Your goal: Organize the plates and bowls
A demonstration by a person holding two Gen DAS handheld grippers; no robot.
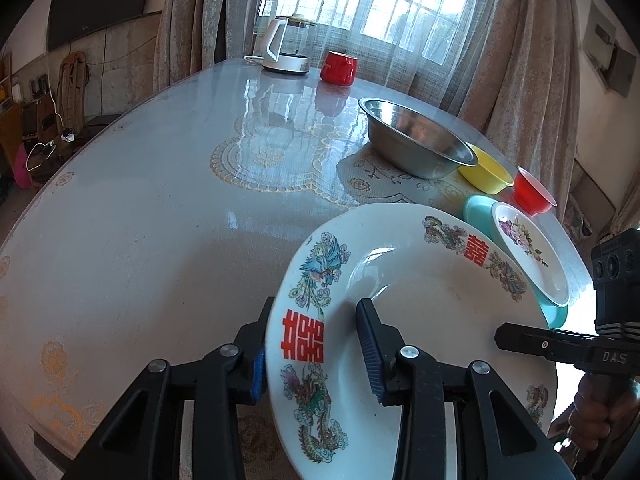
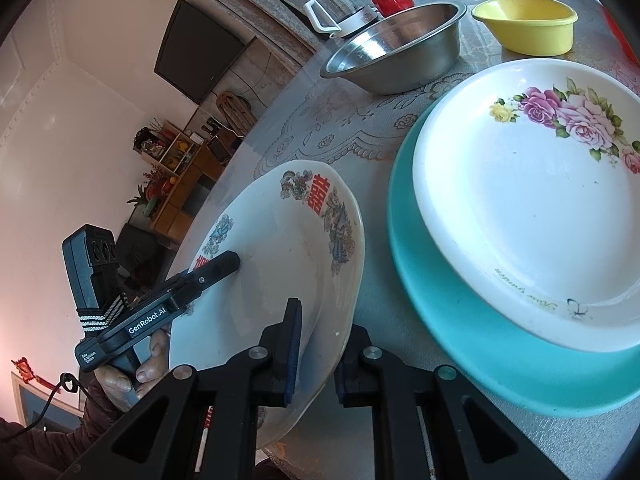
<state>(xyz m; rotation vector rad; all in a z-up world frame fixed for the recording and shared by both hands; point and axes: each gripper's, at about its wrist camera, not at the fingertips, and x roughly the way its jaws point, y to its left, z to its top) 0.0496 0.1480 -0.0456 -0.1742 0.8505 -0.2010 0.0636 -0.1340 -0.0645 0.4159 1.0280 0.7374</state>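
A white plate [image 1: 420,300] with red characters and dragon and phoenix prints is held by both grippers near the table's front edge. My left gripper [image 1: 316,308] is shut on the plate's left rim, one pad under it and one inside. My right gripper [image 2: 326,320] is shut on the opposite rim of the same plate [image 2: 280,256]. To the plate's right, a white rose-patterned plate [image 2: 520,216] lies on a teal plate [image 2: 440,340]. Behind them stand a steel bowl [image 2: 396,52] and a yellow bowl [image 2: 524,24].
A small red bowl [image 1: 532,192] stands right of the yellow bowl [image 1: 488,168]. A white kettle [image 1: 284,48] and a red cup [image 1: 338,66] stand at the table's far edge by the curtained window. The glass-topped table [image 1: 140,220] stretches to the left.
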